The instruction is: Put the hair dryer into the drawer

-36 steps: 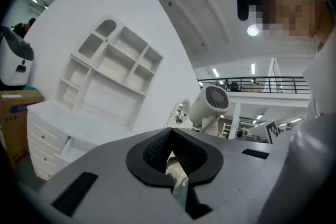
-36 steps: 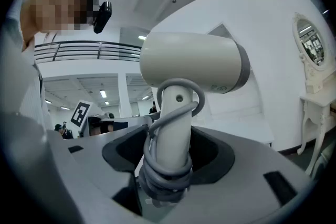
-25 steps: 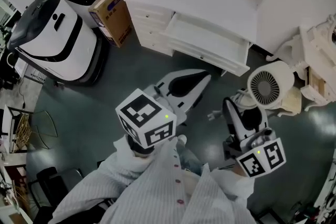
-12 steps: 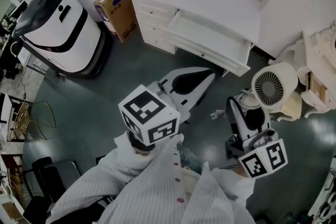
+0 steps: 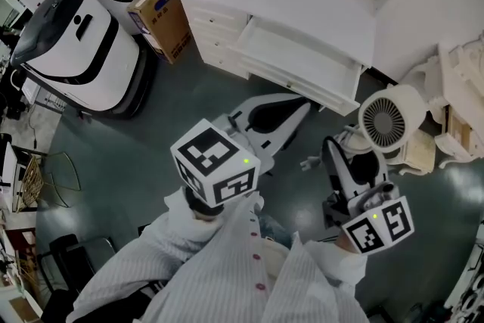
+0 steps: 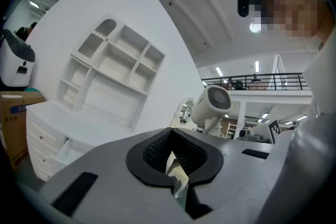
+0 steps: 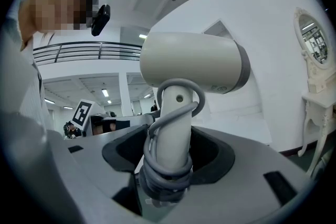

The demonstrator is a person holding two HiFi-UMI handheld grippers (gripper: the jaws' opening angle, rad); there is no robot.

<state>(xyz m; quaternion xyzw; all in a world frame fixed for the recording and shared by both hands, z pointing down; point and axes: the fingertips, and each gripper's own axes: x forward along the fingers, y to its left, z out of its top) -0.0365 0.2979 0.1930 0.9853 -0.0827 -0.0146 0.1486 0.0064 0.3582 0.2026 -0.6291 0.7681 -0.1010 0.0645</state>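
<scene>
A cream hair dryer (image 5: 389,123) with a round grille points up at the head camera. My right gripper (image 5: 350,153) is shut on its handle (image 7: 170,136), which has the grey cord coiled round it. The white dresser's open drawer (image 5: 318,85) lies just beyond both grippers, and nothing shows inside it. My left gripper (image 5: 299,109) hovers in front of the drawer, shut with nothing between its fingers. The left gripper view shows the hair dryer (image 6: 210,105) off to the right and the dresser's shelf unit (image 6: 113,73) on the left.
Two white and black machines (image 5: 76,49) and a cardboard box (image 5: 162,7) stand left of the dresser. Ornate white furniture (image 5: 461,87) stands at the right, close to the hair dryer. Dark floor lies between me and the drawer.
Almost nothing: the head view shifts a little, and both grippers and the hair dryer stay at about the same places in front of the drawer.
</scene>
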